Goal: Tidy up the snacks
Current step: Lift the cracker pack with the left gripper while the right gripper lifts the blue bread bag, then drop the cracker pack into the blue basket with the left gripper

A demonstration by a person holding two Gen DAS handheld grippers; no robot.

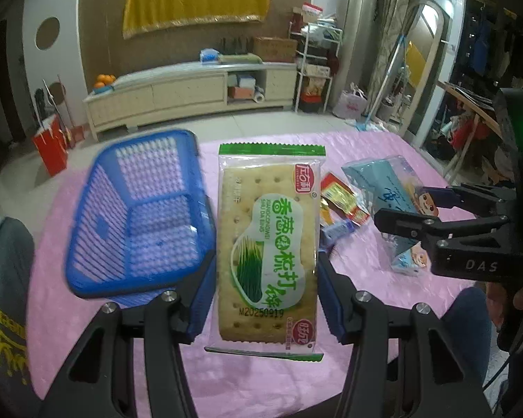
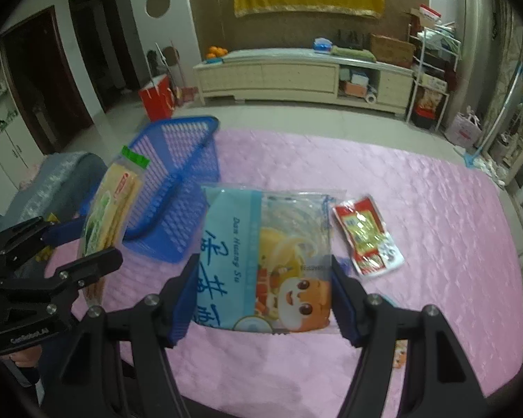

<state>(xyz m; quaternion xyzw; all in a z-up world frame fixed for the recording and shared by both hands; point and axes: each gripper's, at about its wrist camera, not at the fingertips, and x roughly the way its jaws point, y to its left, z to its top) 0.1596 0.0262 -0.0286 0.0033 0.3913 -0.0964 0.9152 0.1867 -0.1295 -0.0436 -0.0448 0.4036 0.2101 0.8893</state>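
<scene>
My left gripper (image 1: 265,278) is shut on a green-and-white cracker packet (image 1: 268,240), held above the pink table; the same cracker packet (image 2: 113,205) and left gripper (image 2: 83,244) show at the left of the right wrist view. My right gripper (image 2: 263,289) is shut on a light-blue snack bag (image 2: 265,257) with a cartoon face, lifted off the cloth. That right gripper (image 1: 422,212) and snack bag (image 1: 383,181) appear at the right of the left wrist view. A blue slotted basket (image 1: 139,216) (image 2: 177,181) lies empty at the table's left.
A red sachet (image 2: 366,237) (image 1: 341,198) lies on the pink tablecloth (image 2: 418,191) right of the blue bag, with a small blue wrapper (image 1: 338,228) near it. A grey-clad knee (image 1: 7,261) is at the table's left edge. A cabinet and shelves stand behind.
</scene>
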